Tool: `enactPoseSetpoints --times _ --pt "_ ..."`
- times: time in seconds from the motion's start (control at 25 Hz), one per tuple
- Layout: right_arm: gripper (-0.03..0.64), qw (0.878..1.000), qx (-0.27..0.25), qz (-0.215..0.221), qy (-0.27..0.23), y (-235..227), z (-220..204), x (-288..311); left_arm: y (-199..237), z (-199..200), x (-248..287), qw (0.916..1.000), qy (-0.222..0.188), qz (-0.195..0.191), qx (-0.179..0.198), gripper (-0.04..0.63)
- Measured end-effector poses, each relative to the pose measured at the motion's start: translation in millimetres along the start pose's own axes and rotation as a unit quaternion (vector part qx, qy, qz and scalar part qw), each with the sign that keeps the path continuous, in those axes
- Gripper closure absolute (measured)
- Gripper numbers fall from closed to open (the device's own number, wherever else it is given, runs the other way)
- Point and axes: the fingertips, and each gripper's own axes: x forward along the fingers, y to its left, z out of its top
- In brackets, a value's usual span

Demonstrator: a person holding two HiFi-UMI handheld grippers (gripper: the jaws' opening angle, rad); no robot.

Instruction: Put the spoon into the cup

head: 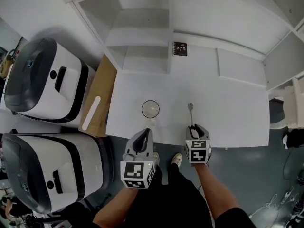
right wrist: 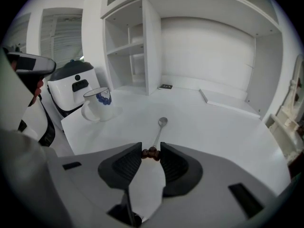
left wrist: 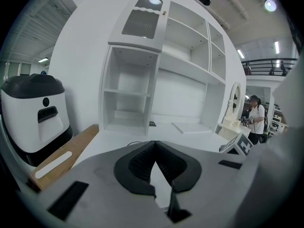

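A metal spoon (head: pixel 190 112) with a brown beaded handle end lies on the white table (head: pixel 228 118), its bowl pointing away from me. My right gripper (head: pixel 193 127) is at the table's near edge, its pads pressed on that brown end (right wrist: pixel 151 151); the spoon's bowl (right wrist: pixel 162 122) still rests on the table. A white cup (head: pixel 150 109) with a blue mark stands upright to the left of the spoon, also seen as the cup (right wrist: pixel 95 104) in the right gripper view. My left gripper (head: pixel 147 132) hovers just in front of the cup, shut, with the tips of its pads (left wrist: pixel 142 159) meeting and nothing between them.
Two white-and-black appliances (head: pixel 42 77) (head: pixel 47 167) stand to the left, beside a wooden board (head: pixel 97 106). A white shelf unit (head: pixel 142 32) backs the table, with a small dark card (head: pixel 180 48) and a flat white slab (head: pixel 240 68) near it. A person (left wrist: pixel 256 115) stands far right.
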Motion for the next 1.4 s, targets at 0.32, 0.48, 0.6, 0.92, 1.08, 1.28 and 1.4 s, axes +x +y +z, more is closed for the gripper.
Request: enactPoseSetpoints --times 0.32,0.48,0.6,0.92,1.08,1.28,1.4 --pt "0.44 0.998 -0.041 -0.004 -0.051 2.2 31.0 -25.5 -6.3 4.2 -1.1 0.9999 -0.008 -0.006 -0.004 0.589" --pt "0.44 0.995 -0.047 -0.005 -0.083 1.5 47.5 -40.2 -9.7 8.5 -1.4 0.9999 -0.014 -0.009 -0.002 0.589" --pt "0.44 0.993 -0.049 -0.007 -0.107 -0.6 61.9 -51.3 -12.3 12.6 -1.5 0.9998 -0.019 -0.01 -0.001 0.589" --pt "0.442 0.987 -0.059 -0.016 -0.148 -7.6 87.8 -69.4 -15.2 21.9 -5.2 0.9995 -0.03 -0.011 0.003 0.589" --pt "0.442 0.985 -0.059 -0.019 -0.16 -11.5 93.9 -75.0 -16.0 23.8 -6.2 0.9994 -0.032 -0.01 0.003 0.589" --pt "0.442 0.978 -0.063 -0.017 -0.196 -11.4 116.6 -96.1 -17.6 36.8 -10.1 0.9988 -0.048 -0.008 0.004 0.589" --pt "0.442 0.972 -0.068 -0.016 -0.224 -10.0 133.7 -113.8 -19.6 50.8 -13.7 0.9978 -0.066 -0.008 0.008 0.589"
